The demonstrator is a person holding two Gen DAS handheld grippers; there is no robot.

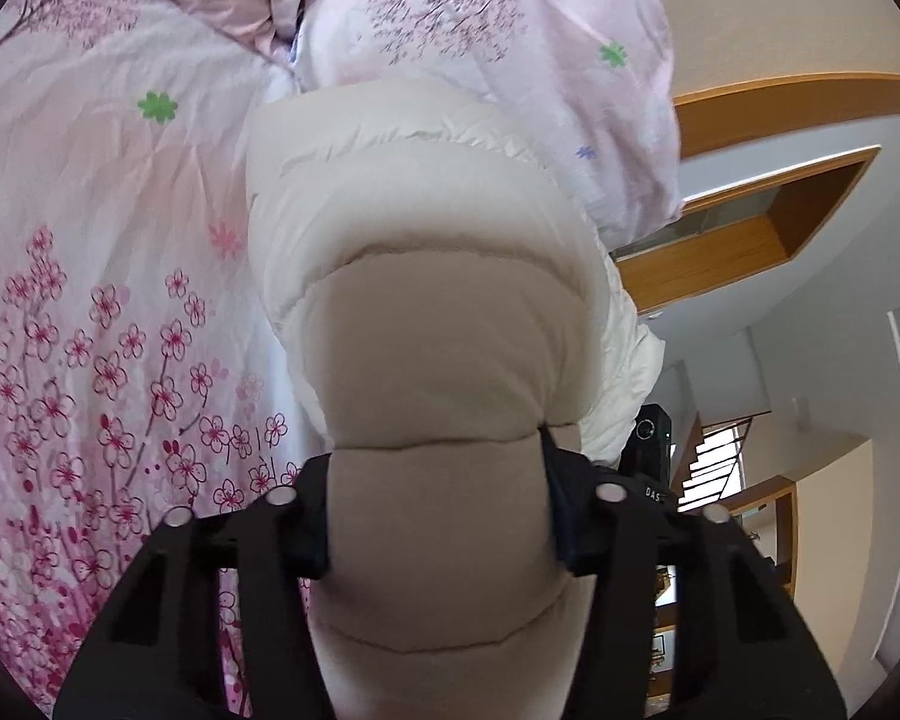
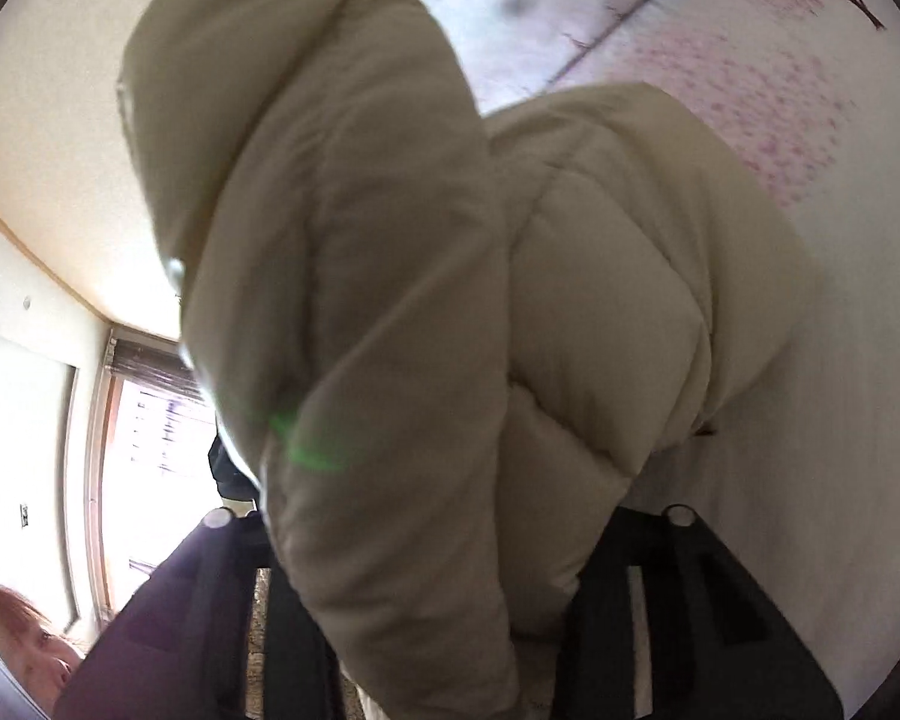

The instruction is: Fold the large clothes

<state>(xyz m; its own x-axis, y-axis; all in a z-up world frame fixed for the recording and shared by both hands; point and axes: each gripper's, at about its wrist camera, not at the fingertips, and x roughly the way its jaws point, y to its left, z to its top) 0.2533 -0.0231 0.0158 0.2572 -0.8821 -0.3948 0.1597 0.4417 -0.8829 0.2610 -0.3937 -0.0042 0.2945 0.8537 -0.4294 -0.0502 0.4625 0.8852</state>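
Observation:
A cream quilted puffer jacket (image 1: 426, 300) fills the middle of the left wrist view, stretching away over the bed. My left gripper (image 1: 438, 516) is shut on a thick padded part of it, the fabric squeezed between both black fingers. In the right wrist view the same jacket (image 2: 390, 300) hangs bunched and blurred in front of the camera. My right gripper (image 2: 426, 588) is shut on a fold of it; the fingertips are hidden by the padding. Both hold the jacket above the bed.
A pink and white floral bedsheet (image 1: 90, 300) lies under the jacket, with a pink floral duvet (image 1: 480, 18) heaped at the far end. The other gripper's camera body (image 1: 648, 444) shows right of the jacket. A window (image 2: 150, 450) and a person's face (image 2: 36, 654) are at left.

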